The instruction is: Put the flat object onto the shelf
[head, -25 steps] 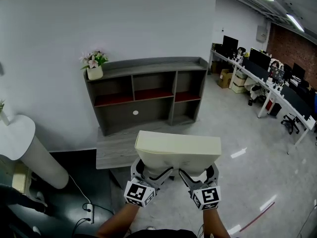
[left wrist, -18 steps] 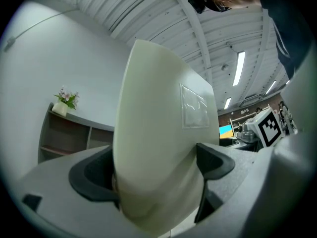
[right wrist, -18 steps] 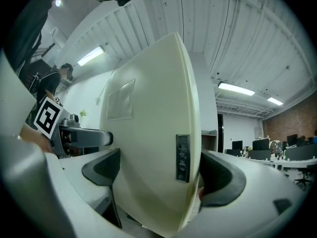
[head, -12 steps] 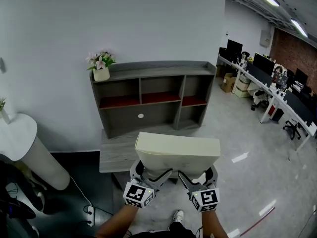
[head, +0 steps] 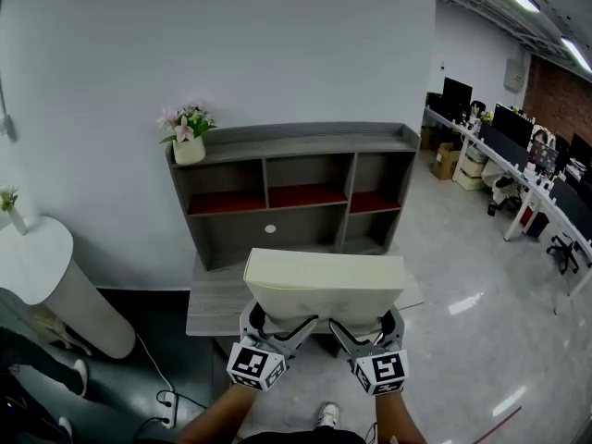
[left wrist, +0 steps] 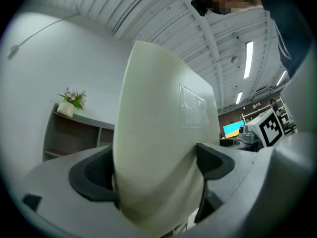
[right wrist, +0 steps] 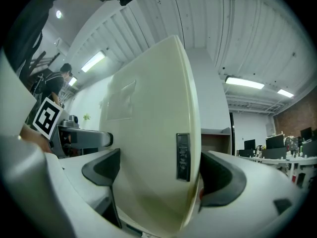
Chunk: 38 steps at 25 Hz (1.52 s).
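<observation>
Shelf [head: 294,142] nearer, beyond the raised flat object [head: 324,281]

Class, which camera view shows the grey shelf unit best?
Head view: nearly all the shelf unit shows, with its compartments. The left gripper view catches only its left end; the right gripper view, a sliver.

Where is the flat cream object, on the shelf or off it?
Off it. The left tongs and right tongs each clamp the flat object by its near edge, short of the grey shelf.
</observation>
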### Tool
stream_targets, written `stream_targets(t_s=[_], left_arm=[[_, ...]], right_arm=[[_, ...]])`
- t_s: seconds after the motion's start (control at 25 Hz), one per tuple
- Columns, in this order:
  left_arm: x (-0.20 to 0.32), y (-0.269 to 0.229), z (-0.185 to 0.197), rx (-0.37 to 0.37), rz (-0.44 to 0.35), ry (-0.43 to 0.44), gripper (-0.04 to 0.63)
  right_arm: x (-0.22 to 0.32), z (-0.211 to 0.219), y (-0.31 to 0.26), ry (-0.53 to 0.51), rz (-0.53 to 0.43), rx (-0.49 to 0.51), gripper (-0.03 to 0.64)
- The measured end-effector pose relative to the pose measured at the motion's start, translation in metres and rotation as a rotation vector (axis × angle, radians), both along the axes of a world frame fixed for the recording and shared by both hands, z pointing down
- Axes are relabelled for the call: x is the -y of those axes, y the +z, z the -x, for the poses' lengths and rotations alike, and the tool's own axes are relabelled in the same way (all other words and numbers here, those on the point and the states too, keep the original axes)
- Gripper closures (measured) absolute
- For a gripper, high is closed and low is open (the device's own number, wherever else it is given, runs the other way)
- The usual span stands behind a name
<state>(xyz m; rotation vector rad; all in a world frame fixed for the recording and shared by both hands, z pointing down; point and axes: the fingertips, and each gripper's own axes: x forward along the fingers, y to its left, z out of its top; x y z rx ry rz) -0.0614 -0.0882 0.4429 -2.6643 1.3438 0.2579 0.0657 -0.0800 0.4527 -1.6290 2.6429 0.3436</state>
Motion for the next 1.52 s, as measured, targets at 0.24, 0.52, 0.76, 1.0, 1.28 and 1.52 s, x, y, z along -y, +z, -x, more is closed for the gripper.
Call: stream_targets(t_s=[0.24,0.52,0.76,1.0,1.28,1.52], left_arm=[[0.047,0.001,-0.016,0.001,0.009,-0.051,0.095],[0.091,0.007,-0.038,0.008,0.032,-0.106,0.095],[0.114,0.012,-0.045,0.013,0.049,-0.165,0.095],[0.126,0.012,-0.043,0.001,0.052,-0.219,0.095],[0.139,0.013,-0.028,-0.002,0.065,-0.266,0.095],[0.158,0.010,-0.014,-0.012,0.058,-0.273,0.095]], right_arm=[[0.053,-0.016,0.001,-0.054,0.004,0.003,0.121],[0.104,-0.038,0.007,-0.115,0.011,0.007,0.121],[0.134,-0.045,0.012,-0.174,0.017,0.021,0.121],[0.152,-0.042,0.010,-0.234,0.011,0.021,0.121],[0.171,-0.026,0.011,-0.282,0.014,0.031,0.121],[0.191,-0.012,0.009,-0.288,0.009,0.025,0.121]])
